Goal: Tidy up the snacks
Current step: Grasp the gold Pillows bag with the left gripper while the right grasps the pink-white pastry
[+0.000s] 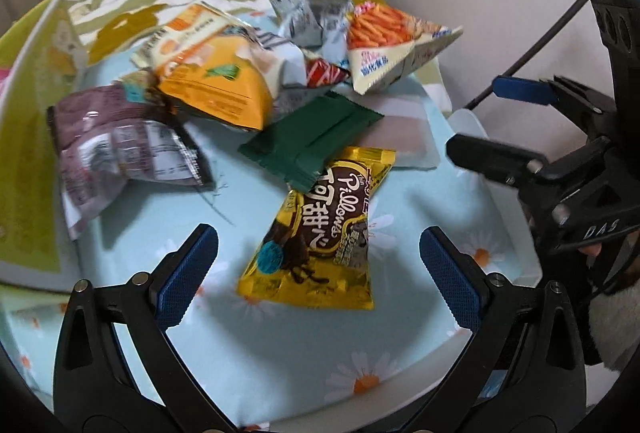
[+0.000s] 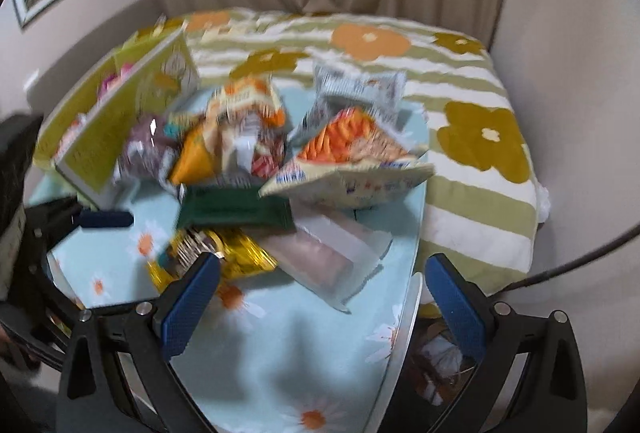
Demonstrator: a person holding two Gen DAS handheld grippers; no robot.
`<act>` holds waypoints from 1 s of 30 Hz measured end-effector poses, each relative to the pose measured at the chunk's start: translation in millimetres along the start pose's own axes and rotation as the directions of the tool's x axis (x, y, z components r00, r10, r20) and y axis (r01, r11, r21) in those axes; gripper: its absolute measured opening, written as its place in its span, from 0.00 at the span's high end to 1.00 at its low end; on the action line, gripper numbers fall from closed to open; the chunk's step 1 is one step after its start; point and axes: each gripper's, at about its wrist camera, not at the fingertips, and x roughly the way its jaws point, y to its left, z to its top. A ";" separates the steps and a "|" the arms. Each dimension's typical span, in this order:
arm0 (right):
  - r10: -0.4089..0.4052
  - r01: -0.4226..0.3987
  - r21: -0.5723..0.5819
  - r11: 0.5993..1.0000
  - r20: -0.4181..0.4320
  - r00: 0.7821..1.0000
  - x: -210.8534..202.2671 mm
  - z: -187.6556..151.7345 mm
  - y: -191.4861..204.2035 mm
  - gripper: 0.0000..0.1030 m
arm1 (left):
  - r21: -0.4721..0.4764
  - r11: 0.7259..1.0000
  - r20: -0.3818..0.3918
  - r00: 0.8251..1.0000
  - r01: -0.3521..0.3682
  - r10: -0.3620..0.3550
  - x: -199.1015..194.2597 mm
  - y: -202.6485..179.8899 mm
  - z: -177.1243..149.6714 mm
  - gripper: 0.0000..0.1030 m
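Crinkly snack packets (image 1: 224,81), glossy yellow pouch (image 1: 316,229)

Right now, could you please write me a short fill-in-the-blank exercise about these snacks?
1. The yellow packet lies between the left gripper's open ____.
2. The dark ____ packet overlaps the yellow packet's top edge.
3. The tablecloth is printed with ____.

Missing words: fingers; green; daisies
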 end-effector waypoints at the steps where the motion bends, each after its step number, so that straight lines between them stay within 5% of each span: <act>1: -0.004 0.003 -0.023 1.000 -0.011 1.000 4.7 -0.5 0.7 0.01 | 0.005 1.000 -0.008 1.000 0.000 0.000 5.8 -0.7 1.3 0.04; 8: -0.041 0.031 -0.170 0.985 -0.056 0.998 30.9 -1.2 4.9 0.01 | 0.012 1.000 -0.055 0.998 -0.017 0.017 38.3 0.6 8.3 0.11; 10: -0.043 0.026 -0.204 0.979 -0.075 0.996 39.1 0.3 3.1 0.01 | 0.015 1.000 -0.069 0.998 -0.012 0.013 45.4 1.6 9.3 0.17; 13: -0.054 0.027 -0.261 0.965 -0.098 0.994 49.1 2.5 2.9 0.01 | 0.021 1.000 -0.106 0.994 0.002 0.000 56.9 3.5 8.8 0.38; 30: -0.033 -0.034 -0.398 0.917 -0.160 0.987 91.4 7.7 25.6 0.01 | 0.029 1.000 -0.149 0.989 -0.003 0.007 43.6 26.4 -15.4 0.45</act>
